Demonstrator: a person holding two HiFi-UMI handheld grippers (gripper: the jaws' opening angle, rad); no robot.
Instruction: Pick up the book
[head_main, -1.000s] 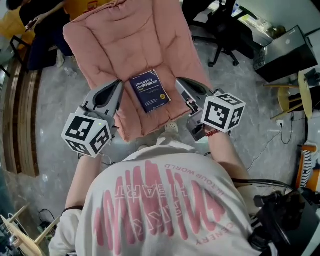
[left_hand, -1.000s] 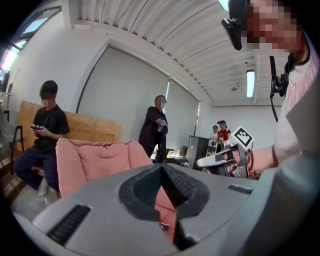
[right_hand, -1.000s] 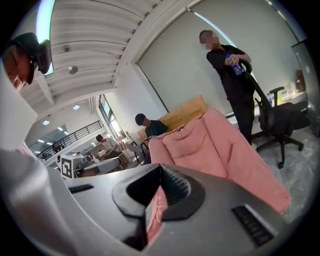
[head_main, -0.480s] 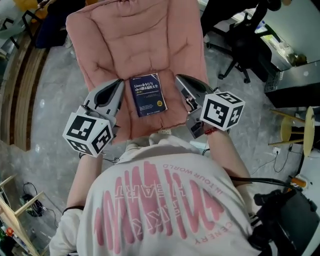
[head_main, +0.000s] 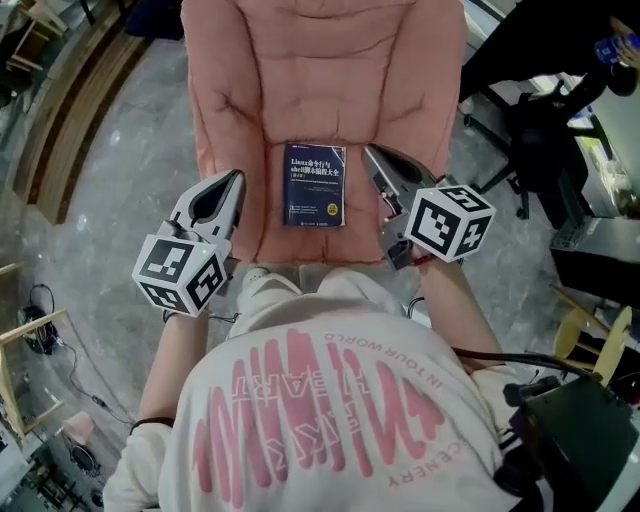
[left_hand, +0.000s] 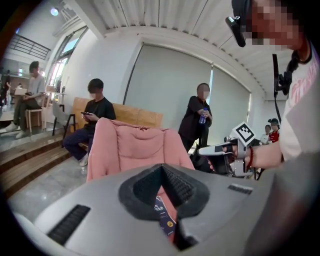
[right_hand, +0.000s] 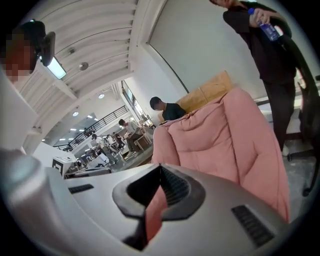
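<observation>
1. Two hand-held tools sit low over the front of a pink padded armchair (head_main: 330, 70), the left gripper (head_main: 234, 180) on one side and the right gripper (head_main: 371, 152) on the other.
2. Between them lies the book (head_main: 315, 184), dark blue, flat on the seat cushion with its cover up and its lower edge near the front of the seat.
3. Looking along the left gripper (left_hand: 161, 167), its jaws are pressed together with nothing between them. A strip of the book (left_hand: 164, 216) shows through the notch beneath them.
4. The right gripper (right_hand: 160, 167) is likewise closed and empty, and only pink cushion shows through its notch.
5. Neither tool touches the book. The left one is off the seat's left edge, clearly apart from it, and the right one's tip is near the book's upper right corner.
6. The person holding them wears a white shirt (head_main: 320, 420) with pink lettering.
7. Behind the chair a bystander (left_hand: 198, 120) in black stands with a blue bottle, and a seated person (left_hand: 92, 117) in black is on a wooden bench.
</observation>
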